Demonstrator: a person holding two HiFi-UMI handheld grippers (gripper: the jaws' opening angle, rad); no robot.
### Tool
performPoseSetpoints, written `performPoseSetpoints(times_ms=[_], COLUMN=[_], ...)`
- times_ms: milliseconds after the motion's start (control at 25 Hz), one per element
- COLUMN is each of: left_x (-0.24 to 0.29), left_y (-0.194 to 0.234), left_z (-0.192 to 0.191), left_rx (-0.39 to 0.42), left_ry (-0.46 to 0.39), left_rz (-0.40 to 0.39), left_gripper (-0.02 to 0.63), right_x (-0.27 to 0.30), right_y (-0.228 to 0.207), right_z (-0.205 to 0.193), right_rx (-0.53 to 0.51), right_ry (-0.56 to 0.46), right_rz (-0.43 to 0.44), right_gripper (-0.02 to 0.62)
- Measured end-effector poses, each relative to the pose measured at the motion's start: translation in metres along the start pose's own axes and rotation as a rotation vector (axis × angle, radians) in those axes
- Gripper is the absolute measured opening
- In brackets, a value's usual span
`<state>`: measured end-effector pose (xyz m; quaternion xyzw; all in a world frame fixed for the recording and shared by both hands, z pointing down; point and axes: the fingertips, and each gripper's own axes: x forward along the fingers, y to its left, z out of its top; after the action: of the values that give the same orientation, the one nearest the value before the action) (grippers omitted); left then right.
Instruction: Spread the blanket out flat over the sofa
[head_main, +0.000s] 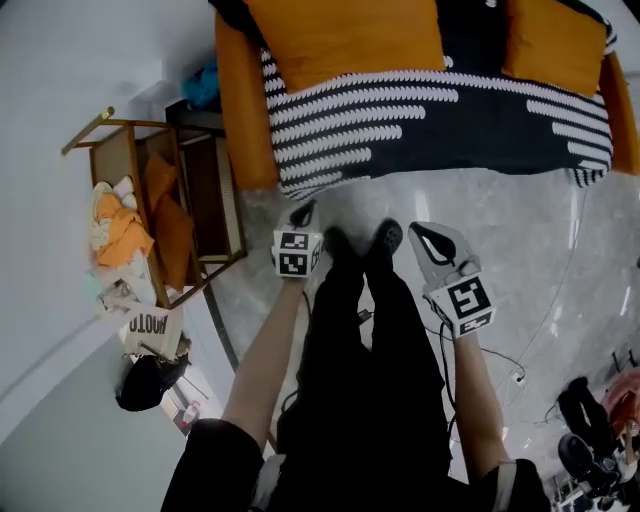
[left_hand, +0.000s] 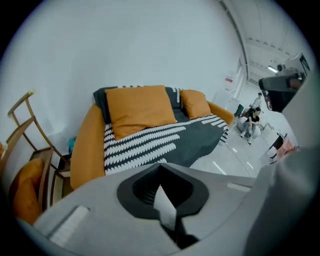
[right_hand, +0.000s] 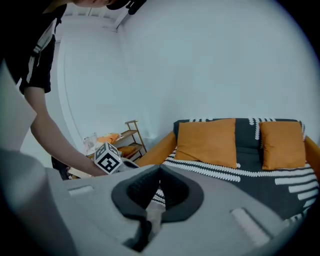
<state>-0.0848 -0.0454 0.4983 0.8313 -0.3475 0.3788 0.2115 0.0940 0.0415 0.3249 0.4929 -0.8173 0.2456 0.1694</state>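
A dark blanket with white stripes (head_main: 430, 120) lies spread over the orange sofa (head_main: 240, 100), covering seat and backrest and hanging over the front edge. Two orange cushions (head_main: 345, 35) (head_main: 555, 40) lean on it at the back. I stand on the floor in front of the sofa. My left gripper (head_main: 300, 215) and right gripper (head_main: 422, 235) hang at my sides, short of the blanket, both shut with nothing in them. The left gripper view shows its jaws (left_hand: 160, 170) closed, with the blanket (left_hand: 165, 137) beyond. In the right gripper view the jaws (right_hand: 159, 172) meet before the blanket (right_hand: 260, 182).
A wooden shelf rack (head_main: 150, 200) holding orange cloths stands left of the sofa. A paper bag (head_main: 150, 325) and a black bag (head_main: 148, 382) lie on the floor beside it. Cables (head_main: 500, 360) run over the shiny floor at my right. A person (left_hand: 252, 120) sits far off.
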Motion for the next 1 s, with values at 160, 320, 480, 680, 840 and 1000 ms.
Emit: performPoseSetpoints(times_ms=[160, 320, 480, 680, 840, 1000], left_x=[-0.043, -0.084, -0.132, -0.175, -0.206, -0.236], left_y=[-0.024, -0.043, -0.061, -0.083, -0.099, -0.12], left_z=[0.045, 0.084, 0.12, 0.165, 0.193, 0.23], left_rx=[0.047, 0.049, -0.025, -0.005, -0.01, 0.008], left_ry=[-0.09, -0.175, -0.259, -0.364, -0.418, -0.485], left_rz=[-0.017, -0.033, -0.116, -0.176, -0.211, -0.259], left_gripper=[0.011, 0.011, 0.011, 0.011, 0.011, 0.011], right_x=[-0.025, -0.04, -0.054, -0.071, -0.088, -0.105], right_y=[0.004, 0.006, 0.018, 0.015, 0.017, 0.024], right_z=[0.026, 0.04, 0.062, 0.087, 0.107, 0.135], right_rx=[0.011, 0.004, -0.002, -0.013, -0.035, -0.069], right_ry=[-0.045, -0.066, -0.069, -0.123, -0.165, -0.223], right_rz=[-0.011, -0.009, 0.014, -0.01, -0.026, -0.016], right_gripper=[0.003, 0.003, 0.003, 0.003, 0.002, 0.002])
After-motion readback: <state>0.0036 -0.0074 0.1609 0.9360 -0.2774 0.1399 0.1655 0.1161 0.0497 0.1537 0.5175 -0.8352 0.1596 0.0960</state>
